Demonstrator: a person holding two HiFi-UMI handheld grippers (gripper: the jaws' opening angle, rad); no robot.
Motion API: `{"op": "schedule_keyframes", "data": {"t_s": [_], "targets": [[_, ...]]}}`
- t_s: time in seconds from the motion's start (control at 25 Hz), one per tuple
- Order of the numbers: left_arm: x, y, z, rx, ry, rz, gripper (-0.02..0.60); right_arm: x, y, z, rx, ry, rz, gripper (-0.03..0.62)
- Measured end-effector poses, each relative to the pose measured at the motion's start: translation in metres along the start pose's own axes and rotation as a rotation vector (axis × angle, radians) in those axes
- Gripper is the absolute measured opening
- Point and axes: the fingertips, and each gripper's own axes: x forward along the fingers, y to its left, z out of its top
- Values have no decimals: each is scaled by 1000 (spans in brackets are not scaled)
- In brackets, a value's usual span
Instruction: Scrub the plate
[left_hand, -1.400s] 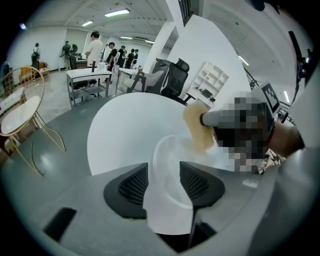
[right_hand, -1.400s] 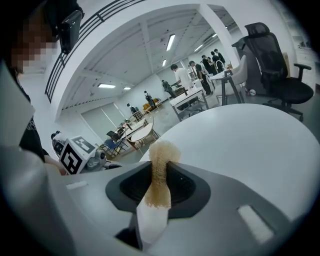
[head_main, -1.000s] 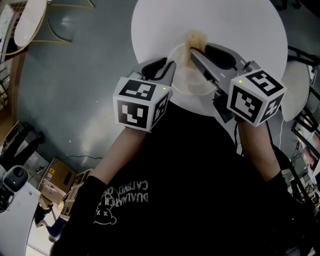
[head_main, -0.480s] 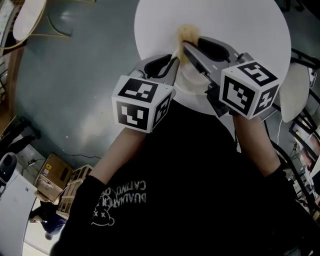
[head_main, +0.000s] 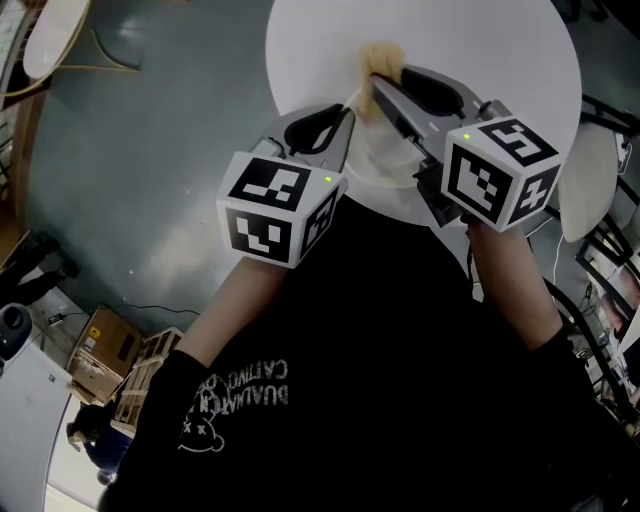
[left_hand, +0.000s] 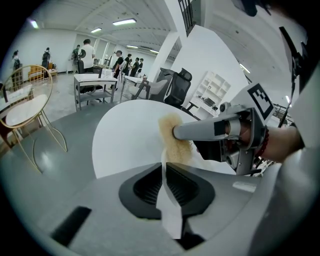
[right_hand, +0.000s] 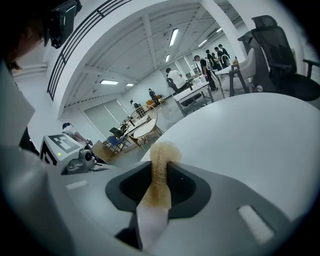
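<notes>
Left gripper (head_main: 347, 112) jaws just closing, pinching the white plate (head_main: 385, 165) by its rim, near the round tabletop's (head_main: 480, 40) front edge, right gripper (head_main: 377, 85) clamped on tan scrub sponge (head_main: 378, 57) at the plate's far side

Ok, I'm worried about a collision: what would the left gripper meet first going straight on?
Probably the tan sponge in the right gripper, though depth is unclear. The left gripper's jaws have just been closing on the plate rim.

Both forearms (head_main: 240, 300) are reaching forward and angling downward. The left tool (head_main: 343, 118) has just been closing its jaws and is pinching the plate (head_main: 385, 165) rim. The right tool (head_main: 378, 88) is clamping a tan sponge (head_main: 378, 58).
</notes>
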Motion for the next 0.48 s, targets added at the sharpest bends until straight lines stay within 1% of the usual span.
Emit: {"op": "schedule_keyframes", "data": {"t_s": [0.48], "targets": [[-6, 6, -5, -18, -8, 10, 25, -14, -21, -3, 10, -7, -80, 98]]}}
